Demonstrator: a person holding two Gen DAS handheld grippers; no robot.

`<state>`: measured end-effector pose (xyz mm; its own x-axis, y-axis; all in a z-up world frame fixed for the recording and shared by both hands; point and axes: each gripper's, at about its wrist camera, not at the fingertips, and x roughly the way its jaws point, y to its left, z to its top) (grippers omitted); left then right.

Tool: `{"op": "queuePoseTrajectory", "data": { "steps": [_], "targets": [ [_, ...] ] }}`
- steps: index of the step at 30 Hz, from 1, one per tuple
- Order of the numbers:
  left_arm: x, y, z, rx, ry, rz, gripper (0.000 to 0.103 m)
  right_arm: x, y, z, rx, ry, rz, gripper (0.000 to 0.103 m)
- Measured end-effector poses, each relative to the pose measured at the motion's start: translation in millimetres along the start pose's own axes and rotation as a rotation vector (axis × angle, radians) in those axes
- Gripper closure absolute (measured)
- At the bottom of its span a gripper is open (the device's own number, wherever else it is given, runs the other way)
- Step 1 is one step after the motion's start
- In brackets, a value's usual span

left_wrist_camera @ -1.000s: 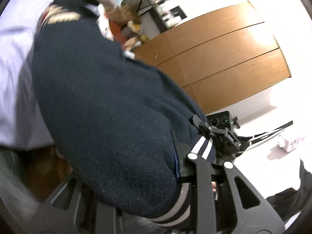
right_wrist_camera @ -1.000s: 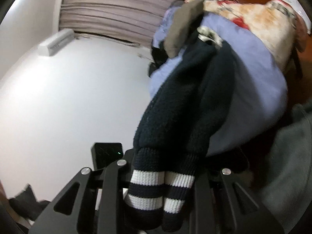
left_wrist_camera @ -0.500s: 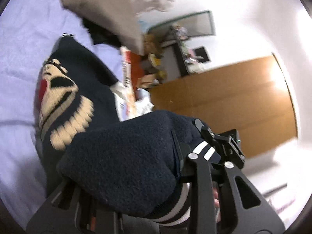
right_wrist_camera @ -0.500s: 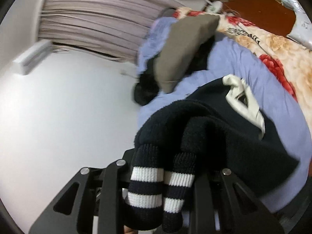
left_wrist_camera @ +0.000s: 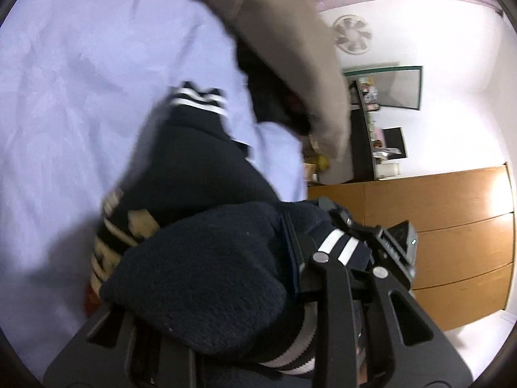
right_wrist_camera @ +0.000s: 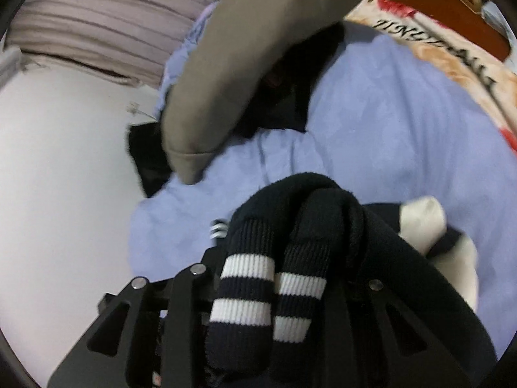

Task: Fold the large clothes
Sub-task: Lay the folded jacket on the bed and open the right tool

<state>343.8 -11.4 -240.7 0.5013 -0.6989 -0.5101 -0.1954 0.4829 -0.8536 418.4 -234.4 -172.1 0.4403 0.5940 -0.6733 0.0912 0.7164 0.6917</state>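
Bunched navy fleece hid both sets of fingertips as the left gripper [left_wrist_camera: 290, 278] and right gripper [right_wrist_camera: 284, 278], angled down over the lilac bedsheet [left_wrist_camera: 80, 97], each clamped the navy sweater [left_wrist_camera: 200, 278] by its striped hem, and only the right view showed the floral blanket [right_wrist_camera: 452, 55].

Dark capital lettering runs along the floral blanket [right_wrist_camera: 452, 61] at the far right, seen upside down. It cannot be made out for certain.
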Motion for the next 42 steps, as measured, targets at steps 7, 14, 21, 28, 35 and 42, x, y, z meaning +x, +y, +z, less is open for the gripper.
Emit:
{"op": "queuePoseTrajectory", "data": {
  "steps": [7,14,21,28,35,42],
  "targets": [
    [31.9,18.9,6.2,0.092,-0.025,0.067,0.075,44.2,-29.5,8.1,0.005,0.02,-0.019,0.077],
    [6.6,-10.8,11.0,0.119,0.005,-0.038,0.075,-17.4,25.4,8.8,-0.089,0.062,0.046,0.032],
    [-20.3,-39.7,9.2,0.151,0.026,-0.063,0.075,-103.9,93.8,-8.7,-0.232,0.032,0.02,0.026],
    [-35.1,-48.4,19.5,0.052,0.076,-0.13,0.07,-171.0,112.3,-36.6,-0.258,-0.042,-0.001,0.02],
    [-46.0,-42.0,28.2,-0.065,0.079,-0.248,0.043,-152.9,101.4,-101.5,-0.405,-0.033,-0.154,0.053],
    [-63.3,-56.3,22.0,0.08,0.043,-0.118,0.043,-70.2,102.2,-103.8,-0.499,0.07,-0.24,0.066]
  ]
}}
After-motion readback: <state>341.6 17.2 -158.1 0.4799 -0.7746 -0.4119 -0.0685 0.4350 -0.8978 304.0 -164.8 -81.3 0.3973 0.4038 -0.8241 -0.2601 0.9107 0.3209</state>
